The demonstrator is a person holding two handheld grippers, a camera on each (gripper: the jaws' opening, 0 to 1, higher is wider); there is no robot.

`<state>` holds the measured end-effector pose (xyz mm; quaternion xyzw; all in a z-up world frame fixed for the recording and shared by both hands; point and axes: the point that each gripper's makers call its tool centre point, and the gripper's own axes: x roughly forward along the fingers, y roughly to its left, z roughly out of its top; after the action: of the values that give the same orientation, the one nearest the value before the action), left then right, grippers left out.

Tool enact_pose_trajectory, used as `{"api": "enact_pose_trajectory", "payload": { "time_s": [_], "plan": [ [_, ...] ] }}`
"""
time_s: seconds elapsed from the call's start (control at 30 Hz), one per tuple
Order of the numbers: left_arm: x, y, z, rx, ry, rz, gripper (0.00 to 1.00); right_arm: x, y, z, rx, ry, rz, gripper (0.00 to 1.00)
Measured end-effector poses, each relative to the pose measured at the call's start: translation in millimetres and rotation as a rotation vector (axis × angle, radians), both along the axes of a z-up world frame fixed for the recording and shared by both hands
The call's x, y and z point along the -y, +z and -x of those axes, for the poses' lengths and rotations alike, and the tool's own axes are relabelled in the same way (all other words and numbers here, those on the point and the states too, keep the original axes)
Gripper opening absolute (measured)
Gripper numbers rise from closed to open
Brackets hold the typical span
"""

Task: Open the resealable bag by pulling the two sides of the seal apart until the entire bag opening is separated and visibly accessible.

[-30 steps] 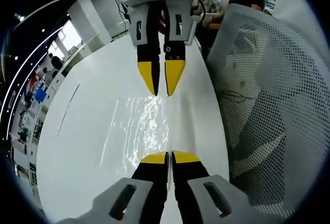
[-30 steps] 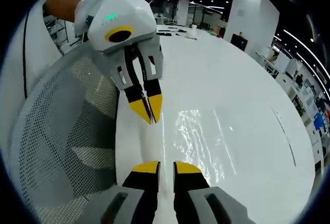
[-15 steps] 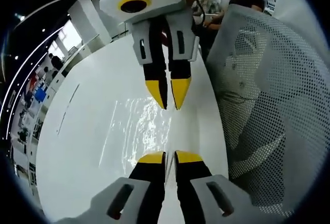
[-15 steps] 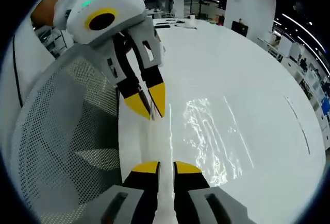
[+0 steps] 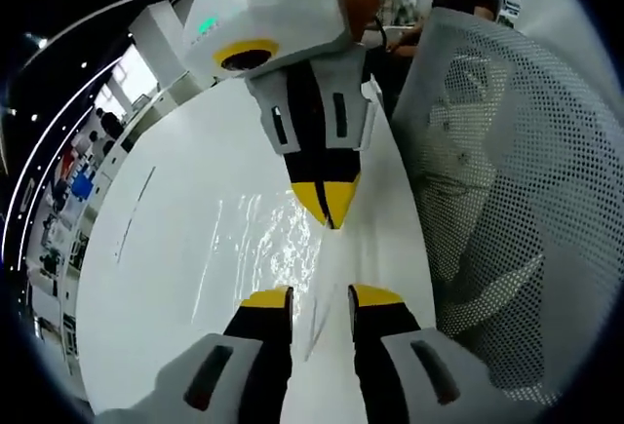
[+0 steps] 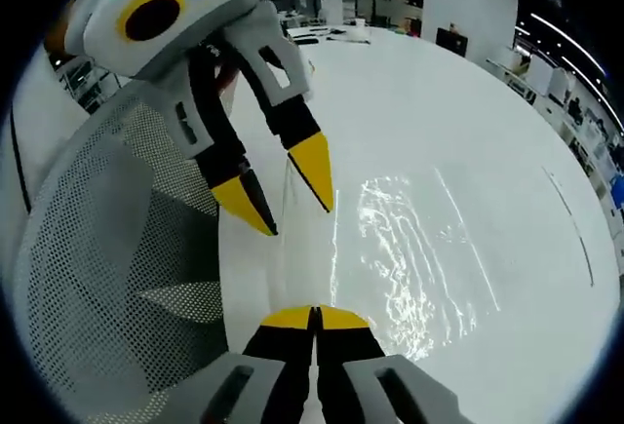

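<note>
Clear resealable bag (image 5: 283, 249): lies flat on white table (image 5: 166, 249), glinting film; upper edge rises toward both grippers.

Left gripper (image 5: 320, 296): jaws apart, bag's thin edge standing in gap between them, touching neither that can be seen. In right gripper view, left gripper (image 6: 283, 195) enters from upper left, yellow tips spread.

Right gripper (image 6: 314, 317): jaws together; whether bag edge is pinched between them cannot be told. In left gripper view, right gripper (image 5: 330, 205) descends from top, tips closed just above bag.

White mesh chair back (image 5: 507, 180): beside table edge.
</note>
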<state>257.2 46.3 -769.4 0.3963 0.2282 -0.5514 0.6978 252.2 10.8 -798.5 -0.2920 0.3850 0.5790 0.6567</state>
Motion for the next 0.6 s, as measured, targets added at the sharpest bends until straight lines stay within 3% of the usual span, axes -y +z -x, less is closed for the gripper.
{"api": "enact_pose_trajectory", "payload": {
  "time_s": [0.2,0.43,0.6],
  "plan": [
    [4.2,6.6,1.9,0.027,-0.023,0.009,0.24,3.1,-0.2,-4.5,0.015,-0.006,0.021,0.00],
    [9.8,13.3,0.5,0.061,-0.053,0.013,0.16,2.9,4.1,-14.6,0.051,-0.005,0.034,0.00],
    [12.2,13.1,4.1,0.074,-0.090,0.002,0.05,1.0,8.7,-20.3,0.054,-0.015,0.031,0.00]
  ]
}}
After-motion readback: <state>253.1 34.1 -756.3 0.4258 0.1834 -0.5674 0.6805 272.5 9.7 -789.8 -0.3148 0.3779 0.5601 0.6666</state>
